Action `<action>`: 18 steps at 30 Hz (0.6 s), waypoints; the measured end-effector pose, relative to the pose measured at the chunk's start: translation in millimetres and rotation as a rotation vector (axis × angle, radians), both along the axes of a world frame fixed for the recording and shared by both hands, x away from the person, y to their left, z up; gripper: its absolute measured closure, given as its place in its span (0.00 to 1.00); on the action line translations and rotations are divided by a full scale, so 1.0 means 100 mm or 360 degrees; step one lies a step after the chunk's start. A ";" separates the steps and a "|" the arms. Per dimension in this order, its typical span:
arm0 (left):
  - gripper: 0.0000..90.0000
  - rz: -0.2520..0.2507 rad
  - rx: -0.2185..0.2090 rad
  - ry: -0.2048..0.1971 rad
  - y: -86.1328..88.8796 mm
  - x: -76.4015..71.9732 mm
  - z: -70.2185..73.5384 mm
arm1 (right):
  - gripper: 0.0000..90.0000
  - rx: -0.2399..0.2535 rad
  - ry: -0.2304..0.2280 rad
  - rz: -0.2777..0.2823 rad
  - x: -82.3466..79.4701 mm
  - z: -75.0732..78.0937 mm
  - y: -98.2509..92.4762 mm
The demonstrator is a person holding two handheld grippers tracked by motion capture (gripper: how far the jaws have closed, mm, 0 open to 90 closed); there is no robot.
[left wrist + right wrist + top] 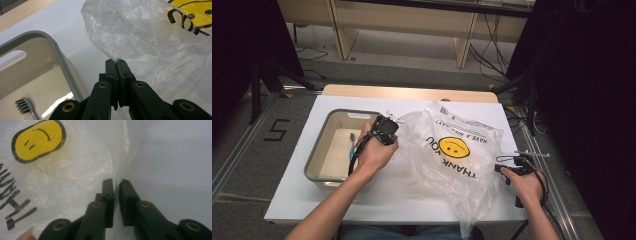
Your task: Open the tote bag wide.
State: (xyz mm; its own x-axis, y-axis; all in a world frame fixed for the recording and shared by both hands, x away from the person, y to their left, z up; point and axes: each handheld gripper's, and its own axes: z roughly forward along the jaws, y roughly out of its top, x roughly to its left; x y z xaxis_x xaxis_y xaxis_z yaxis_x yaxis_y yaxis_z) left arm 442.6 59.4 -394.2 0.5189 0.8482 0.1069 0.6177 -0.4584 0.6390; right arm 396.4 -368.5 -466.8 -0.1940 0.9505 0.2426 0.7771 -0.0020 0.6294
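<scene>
- The grey-rimmed tray [314, 159] sits at the left of the high view on my white tabletop [302, 192]; in it lies one toothbrush [351, 143], whose bristle head also shows at the lower left of the left gripper view.
- The clear plastic bag [447, 150] with the yellow smiley print lies crumpled across the middle of the high view, just right of the tray, its lower end hanging over the near tabletop edge.
- My left tool [116, 60] has its jaws pressed together, pinching a gathered fold of the bag.
- My right tool [117, 181] stands slightly spread, a narrow gap between the jaws at the bag's edge; I cannot tell whether the film is gripped.
- Whether anything is inside the bag is hard to make out through the creased film.
- My left hand [374, 150] hides the tray's right rim.
</scene>
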 end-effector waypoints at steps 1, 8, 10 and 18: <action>0.95 0.0013 -0.0006 -0.0004 0.00 0.02 -0.02 | 0.79 -0.0016 -0.0016 0.0009 -0.01 0.01 0.01; 0.66 0.0051 -0.0006 -0.0127 0.03 -0.02 0.01 | 0.51 -0.0131 -0.0104 0.0011 -0.08 0.10 0.03; 0.60 0.0058 0.0005 -0.0185 0.05 -0.05 0.04 | 0.47 -0.0185 -0.0180 0.0006 -0.10 0.15 0.03; 0.53 -0.0065 -0.0002 -0.0278 0.07 -0.28 0.08 | 0.41 -0.0329 -0.0421 0.0128 -0.11 0.31 0.18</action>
